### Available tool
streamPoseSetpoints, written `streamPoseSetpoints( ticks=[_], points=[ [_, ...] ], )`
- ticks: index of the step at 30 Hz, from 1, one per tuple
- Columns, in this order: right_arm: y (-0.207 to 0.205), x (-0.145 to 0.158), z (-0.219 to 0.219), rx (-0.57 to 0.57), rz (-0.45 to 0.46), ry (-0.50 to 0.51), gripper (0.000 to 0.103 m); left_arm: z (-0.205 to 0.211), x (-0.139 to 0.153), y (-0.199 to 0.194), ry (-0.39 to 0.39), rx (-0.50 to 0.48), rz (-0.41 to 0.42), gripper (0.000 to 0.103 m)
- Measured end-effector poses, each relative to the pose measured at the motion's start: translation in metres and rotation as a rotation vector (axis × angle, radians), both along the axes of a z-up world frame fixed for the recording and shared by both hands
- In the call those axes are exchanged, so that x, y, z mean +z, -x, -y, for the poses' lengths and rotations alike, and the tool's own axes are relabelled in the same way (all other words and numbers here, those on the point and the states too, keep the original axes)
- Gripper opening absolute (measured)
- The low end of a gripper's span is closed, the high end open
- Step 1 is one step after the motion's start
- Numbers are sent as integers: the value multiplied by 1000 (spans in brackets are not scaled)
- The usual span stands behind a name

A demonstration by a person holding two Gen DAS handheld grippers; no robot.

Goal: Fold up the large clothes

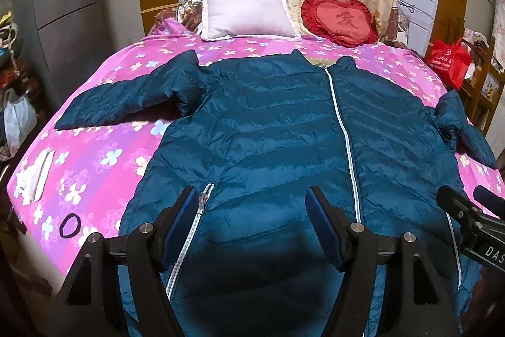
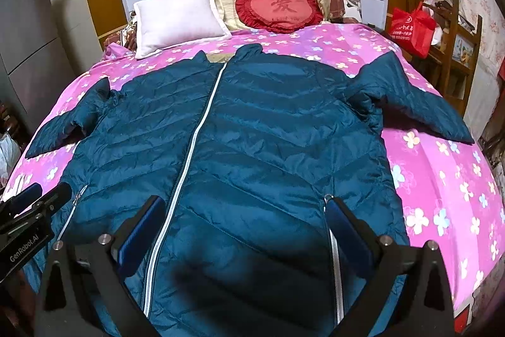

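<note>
**Operator:** Where does the garment lie relative to the tools?

**Technician:** The teal padded jacket lies front-up and zipped on the bed, spread nearly flat. Its long axis, marked by the centre zip, runs from the hem at the near edge away to the collar at the pillows. Both tools hang over the hem end, pointing down and along that axis.

**Operator:** State of the fingers?

**Technician:** The left gripper has its fingers spread, nothing between them; it hangs over the panel between the pocket zip and the centre zip. The right gripper is likewise released and empty, over the opposite panel, with the centre zip beside its left finger.

**Operator:** Which hand serves which sleeve?

**Technician:** The left sleeve extends out toward the left tool's side; the right sleeve extends out toward the right tool's side. Each sleeve is well apart from its tool and further up the bed. Judgement: each hand takes its own side, folding inward toward the centre zip.
</note>
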State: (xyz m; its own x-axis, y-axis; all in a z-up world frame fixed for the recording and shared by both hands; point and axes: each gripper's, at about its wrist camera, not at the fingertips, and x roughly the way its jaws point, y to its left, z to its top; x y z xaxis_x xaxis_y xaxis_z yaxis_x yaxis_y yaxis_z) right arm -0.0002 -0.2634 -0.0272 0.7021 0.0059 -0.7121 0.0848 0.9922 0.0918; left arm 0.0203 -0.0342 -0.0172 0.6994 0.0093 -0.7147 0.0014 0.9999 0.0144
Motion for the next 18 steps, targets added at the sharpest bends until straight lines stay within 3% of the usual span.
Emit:
streamPoseSetpoints(
  ticks=[18],
  points=[
    [-7, -2, 2, -3, -3, -3, 103, 1, -2, -5, 24, -6, -38, 46]
  ],
)
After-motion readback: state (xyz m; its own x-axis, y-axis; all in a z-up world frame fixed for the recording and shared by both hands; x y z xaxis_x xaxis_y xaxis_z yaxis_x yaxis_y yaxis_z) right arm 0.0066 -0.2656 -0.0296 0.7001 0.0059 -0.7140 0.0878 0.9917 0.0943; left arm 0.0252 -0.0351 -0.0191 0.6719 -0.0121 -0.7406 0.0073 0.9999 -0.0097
